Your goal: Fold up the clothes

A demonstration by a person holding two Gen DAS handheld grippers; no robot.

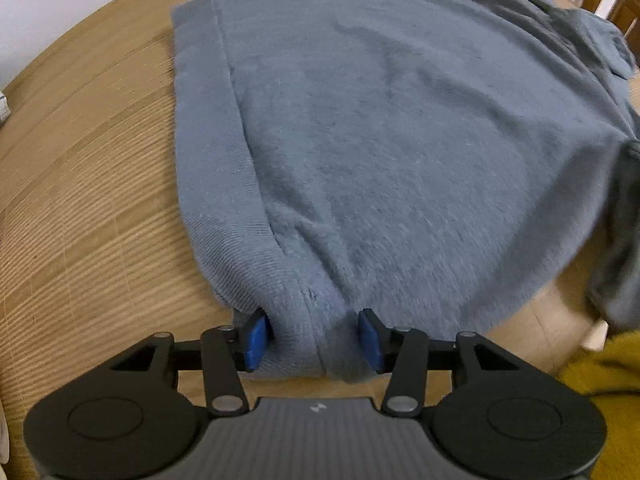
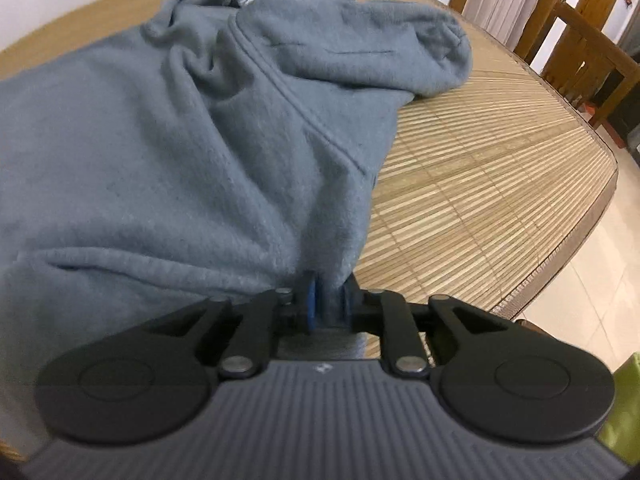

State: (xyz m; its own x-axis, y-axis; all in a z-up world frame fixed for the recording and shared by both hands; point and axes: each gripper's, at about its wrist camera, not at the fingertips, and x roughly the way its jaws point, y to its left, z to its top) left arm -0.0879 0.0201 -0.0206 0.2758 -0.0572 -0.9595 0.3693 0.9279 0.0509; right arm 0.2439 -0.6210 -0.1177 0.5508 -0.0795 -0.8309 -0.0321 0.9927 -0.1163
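Observation:
A grey-blue hooded sweatshirt [image 1: 380, 128] lies spread on a bamboo-mat table [image 1: 88, 208]. My left gripper [image 1: 316, 340] has its blue pads [image 1: 256, 338] pressed against both sides of the bunched near hem corner, by the ribbed band. In the right wrist view the same sweatshirt [image 2: 160, 152] shows its shoulder seam and hood [image 2: 360, 40]. My right gripper [image 2: 326, 306] is shut on a fold of the sweatshirt's near edge, close to the sleeve side.
The mat-covered table [image 2: 480, 184] ends at a curved edge on the right, with tiled floor [image 2: 580, 292] below. Wooden chairs [image 2: 580, 56] stand beyond it. A yellow garment [image 1: 600, 368] lies at the near right in the left wrist view.

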